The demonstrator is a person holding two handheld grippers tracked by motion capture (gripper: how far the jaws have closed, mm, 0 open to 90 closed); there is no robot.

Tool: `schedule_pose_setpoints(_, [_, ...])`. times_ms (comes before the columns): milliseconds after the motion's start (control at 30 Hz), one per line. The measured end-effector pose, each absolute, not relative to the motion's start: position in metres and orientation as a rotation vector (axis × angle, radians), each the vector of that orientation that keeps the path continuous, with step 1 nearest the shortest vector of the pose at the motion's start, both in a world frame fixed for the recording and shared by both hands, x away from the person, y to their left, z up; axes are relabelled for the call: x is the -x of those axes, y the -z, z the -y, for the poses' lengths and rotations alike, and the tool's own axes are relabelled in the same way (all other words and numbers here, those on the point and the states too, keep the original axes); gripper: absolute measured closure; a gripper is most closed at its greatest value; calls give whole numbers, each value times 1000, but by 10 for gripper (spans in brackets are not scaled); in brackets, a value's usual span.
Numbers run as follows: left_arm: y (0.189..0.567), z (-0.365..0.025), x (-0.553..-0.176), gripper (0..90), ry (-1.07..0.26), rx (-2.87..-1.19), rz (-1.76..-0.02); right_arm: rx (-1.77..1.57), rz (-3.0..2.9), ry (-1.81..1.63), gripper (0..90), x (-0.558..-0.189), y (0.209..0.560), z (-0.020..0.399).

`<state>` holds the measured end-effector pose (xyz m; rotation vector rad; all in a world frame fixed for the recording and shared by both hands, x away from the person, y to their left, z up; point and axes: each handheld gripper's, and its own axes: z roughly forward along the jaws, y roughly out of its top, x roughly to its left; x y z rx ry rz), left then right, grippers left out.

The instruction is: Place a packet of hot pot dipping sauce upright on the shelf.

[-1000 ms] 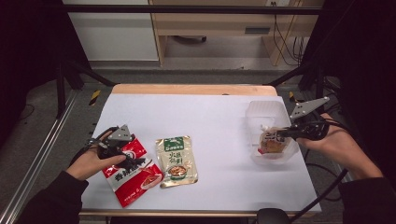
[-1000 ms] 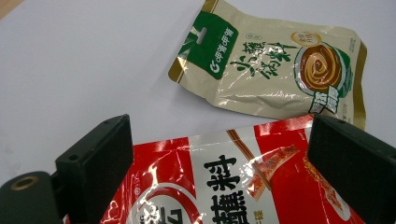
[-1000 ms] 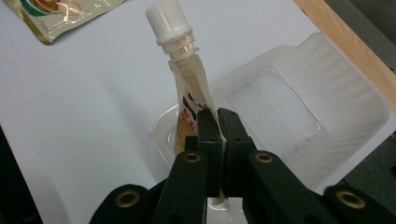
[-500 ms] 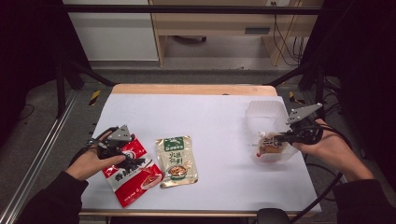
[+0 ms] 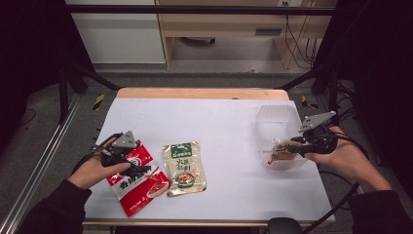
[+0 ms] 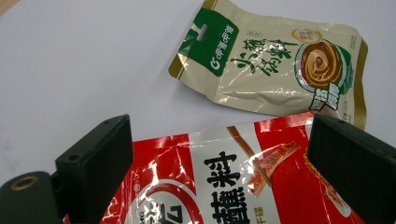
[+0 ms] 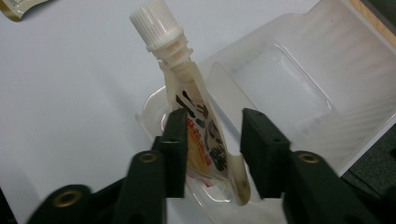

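Observation:
A red sauce packet (image 5: 141, 183) lies at the table's front left, and my left gripper (image 5: 138, 169) rests over it, open. In the left gripper view the red packet (image 6: 224, 177) spans the gap between the wide jaws of that gripper (image 6: 219, 154). A beige sauce packet (image 5: 184, 168) lies just to its right, flat on the table (image 6: 271, 65). At the right, a spouted pouch (image 7: 196, 121) with a white cap stands tilted in a clear plastic container (image 7: 299, 93). My right gripper (image 7: 217, 140) has just been opening, with the pouch between its jaws and a gap beside it.
The white table (image 5: 214, 122) has free room across its middle and back. The clear container (image 5: 280, 119) sits close to the table's right edge. A metal frame and floor cables surround the table.
The right hand came down a little toward the front with the pouch. Its jaws, shut on the pouch before, now stand apart. The left hand and both packets have not moved.

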<state>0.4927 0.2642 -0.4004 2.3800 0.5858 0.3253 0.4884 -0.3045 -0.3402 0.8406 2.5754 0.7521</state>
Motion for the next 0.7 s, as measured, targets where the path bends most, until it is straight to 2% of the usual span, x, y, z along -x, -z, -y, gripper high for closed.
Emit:
schedule_pose_setpoints(67, [401,-264,-493,69,-326,-2381,-586,-812,-2570,-763,518,-488,340,303])
schedule_pose_setpoints(167, [401,-264,-493,69,-326,-2382,-586,-795,-2537,-766,387,-486,339,297])
schedule_pose_setpoints(333, [401,-263,-493,69,-327,-2390,-583,-768,-2482,-788,250,-482,333,286])
schedule_pose_setpoints(467, [402,-261,-493,69,-327,-2389,-584,-733,-2439,-815,183,-476,326,273])
schedule_pose_setpoints(700, [401,-259,-495,69,-336,-2386,-590,-676,-2368,-869,146,-463,311,245])
